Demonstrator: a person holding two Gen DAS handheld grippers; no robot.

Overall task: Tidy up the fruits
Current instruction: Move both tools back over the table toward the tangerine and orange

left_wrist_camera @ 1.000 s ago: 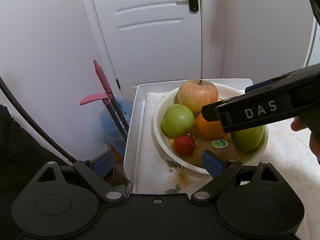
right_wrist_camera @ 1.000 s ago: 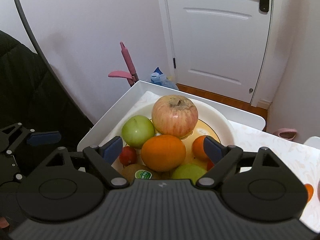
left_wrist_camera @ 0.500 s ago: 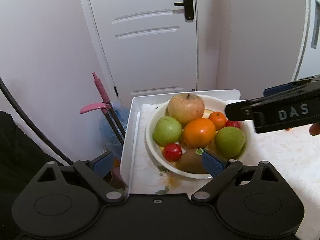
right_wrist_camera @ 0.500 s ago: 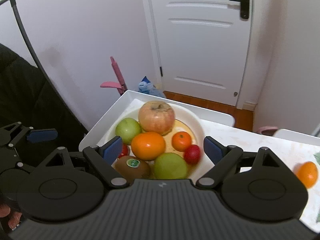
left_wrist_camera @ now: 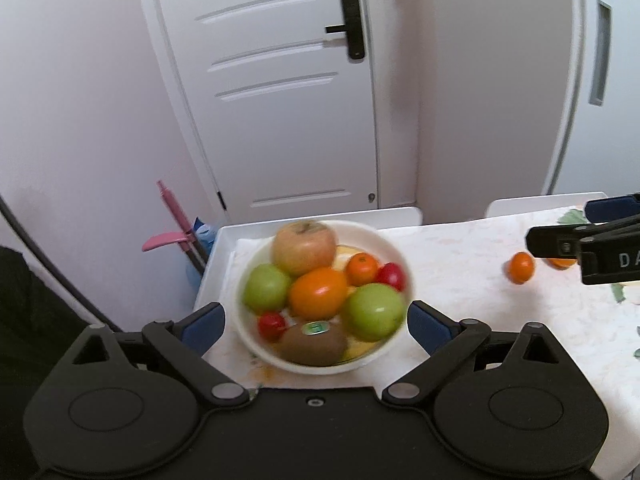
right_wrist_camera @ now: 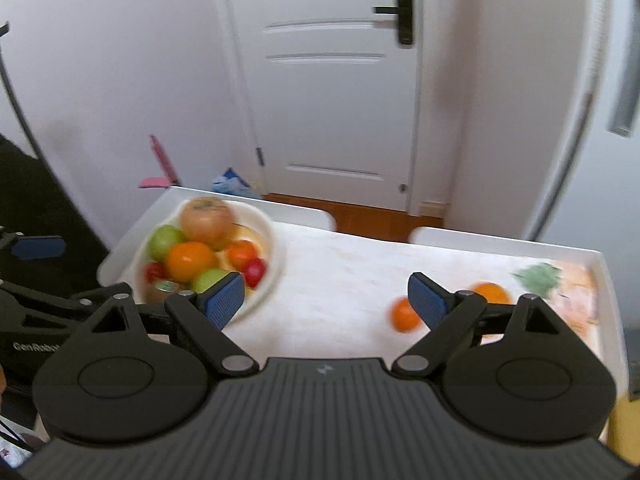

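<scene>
Presently, white bowl (left_wrist_camera: 394, 248) at the table's left end holds 1 apple (left_wrist_camera: 304, 246), 2 green fruits, 1 orange (left_wrist_camera: 318, 293), 1 kiwi (left_wrist_camera: 314, 343), small red fruits. 2 small oranges (right_wrist_camera: 405, 315) lie loose, well apart rightward on the tablecloth (right_wrist_camera: 340, 280). Left gripper (left_wrist_camera: 316, 322) and right gripper (right_wrist_camera: 326, 300): both spread apart, empty.

The bowl (left_wrist_camera: 394, 248) stands on the worktop (left_wrist_camera: 452, 264) near its left end, and in it the fruits lie in a heap: the big apple (left_wrist_camera: 304, 246) at the back, the kiwi (left_wrist_camera: 314, 344) at the front, the large orange (left_wrist_camera: 318, 292) between them. Well apart to the right, two small oranges (right_wrist_camera: 404, 316) lie on the worktop, one just beside the other. Behind the worktop is the door (left_wrist_camera: 280, 100).
</scene>
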